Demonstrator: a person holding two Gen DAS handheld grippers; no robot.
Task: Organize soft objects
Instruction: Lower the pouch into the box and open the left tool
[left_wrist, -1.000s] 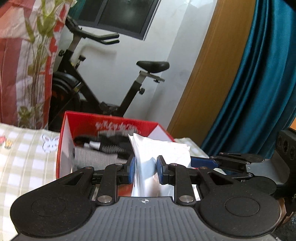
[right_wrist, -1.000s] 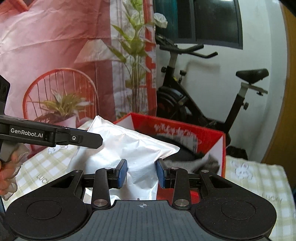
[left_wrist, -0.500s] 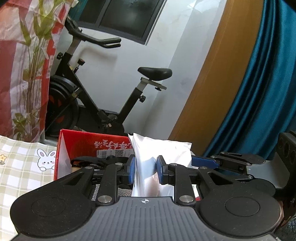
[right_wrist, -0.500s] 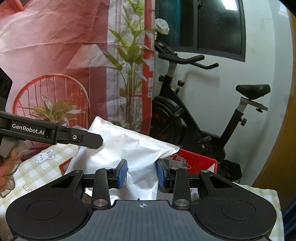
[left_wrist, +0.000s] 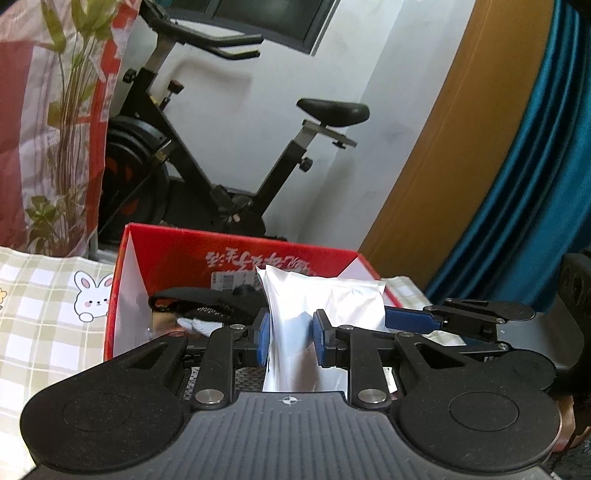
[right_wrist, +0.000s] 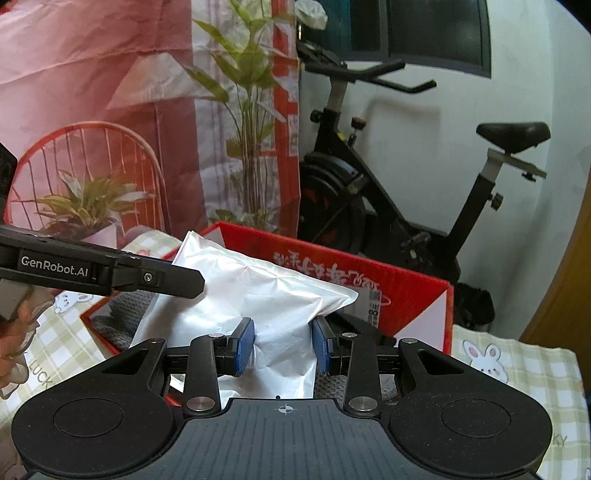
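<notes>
White pouch is held up over the red box, pinched from two sides. Left gripper fingers are clamped on its near edge; right gripper fingers are clamped on another part of the same pouch. In the right view the left gripper comes in from the side, touching the pouch's upper corner.

Handling guess: crinkly film, soft fill, light. It sags and folds between the grips, so it won't keep shape. Film looks slick; best held at the sealed edges or corners, not the puffy middle.

Box sits on a checked cloth with rabbit prints. Already inside the box: dark straps and grey knit. Behind the box stands an exercise bike; a printed curtain hangs beside that.
</notes>
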